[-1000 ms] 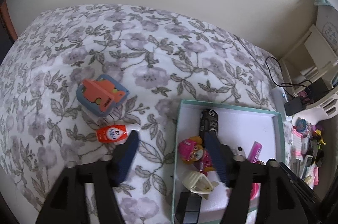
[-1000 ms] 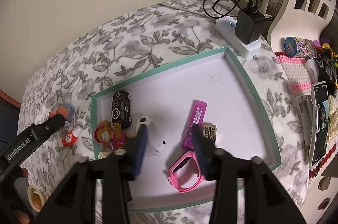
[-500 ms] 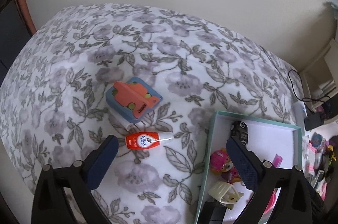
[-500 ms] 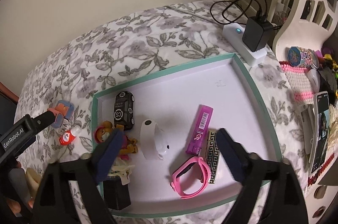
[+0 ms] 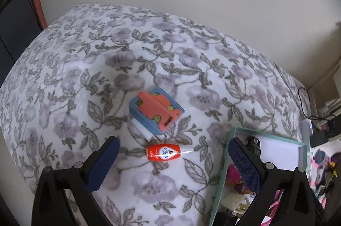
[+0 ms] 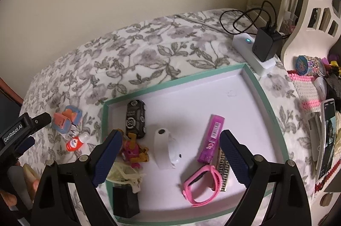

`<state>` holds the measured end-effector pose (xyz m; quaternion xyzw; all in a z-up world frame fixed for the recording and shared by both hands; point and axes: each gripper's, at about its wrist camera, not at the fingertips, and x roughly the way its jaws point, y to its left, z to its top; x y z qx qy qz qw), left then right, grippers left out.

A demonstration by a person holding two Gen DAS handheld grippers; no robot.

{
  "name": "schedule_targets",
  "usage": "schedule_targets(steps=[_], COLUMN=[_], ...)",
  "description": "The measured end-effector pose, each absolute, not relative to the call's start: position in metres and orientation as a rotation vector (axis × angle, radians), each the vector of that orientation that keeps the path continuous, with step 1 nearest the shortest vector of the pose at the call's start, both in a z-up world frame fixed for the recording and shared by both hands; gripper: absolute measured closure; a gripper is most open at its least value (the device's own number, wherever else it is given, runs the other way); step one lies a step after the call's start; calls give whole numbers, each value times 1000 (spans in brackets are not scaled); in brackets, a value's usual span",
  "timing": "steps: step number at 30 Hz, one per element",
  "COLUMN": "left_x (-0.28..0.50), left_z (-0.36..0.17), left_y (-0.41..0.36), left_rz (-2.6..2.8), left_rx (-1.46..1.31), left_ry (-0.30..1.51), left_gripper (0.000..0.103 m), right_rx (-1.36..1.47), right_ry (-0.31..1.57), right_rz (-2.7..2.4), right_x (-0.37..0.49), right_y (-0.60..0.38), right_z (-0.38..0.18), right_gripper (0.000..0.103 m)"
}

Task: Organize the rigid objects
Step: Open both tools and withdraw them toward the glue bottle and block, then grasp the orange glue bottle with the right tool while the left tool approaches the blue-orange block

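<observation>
— Red bottle (image 5: 163, 152): where is it?
— On the flowered blanket (image 5: 110, 68), just outside the tray (image 6: 259, 85), lying on its side between my spread left fingers (image 5: 104, 164). My left gripper (image 5: 172, 156) holds nothing.
— And the orange-and-blue toy (image 5: 156, 111)?
— Just beyond the bottle.
— Your right gripper (image 6: 170, 151)?
— Fingers wide apart over the tray, above the white band (image 6: 165, 148) and purple stick (image 6: 212, 138).

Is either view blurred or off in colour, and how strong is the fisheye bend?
Left wrist view: cool daylight, sharp red bottle, bed edge bowed. Right wrist view: warmer and dimmer, tray rim curved, soft shadows under the items, dark corners.
</observation>
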<state>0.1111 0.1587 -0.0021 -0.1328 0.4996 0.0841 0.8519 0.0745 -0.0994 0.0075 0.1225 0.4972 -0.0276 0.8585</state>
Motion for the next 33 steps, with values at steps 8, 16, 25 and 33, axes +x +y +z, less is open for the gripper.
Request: schedule_targets(steps=[8,16,25,33], left_x=[106,98,97,109], left_z=[8,12,3,-27], left_y=[199,251,288,288], left_rz=[230,311,362,354], left_rx=[-346,-413,-426,-382], left_ry=[1002,959,964,1102], left_gripper=[0,0,0,0], right_rx=[233,224,171,101], right_ry=[1044,1022,1041,1096], right_rz=[-18,54,199,291], right_x=[80,88,100,106], right_y=[-77,-45,18,64], right_z=[6,9,-1,-24], right_gripper=[10,10,10,10])
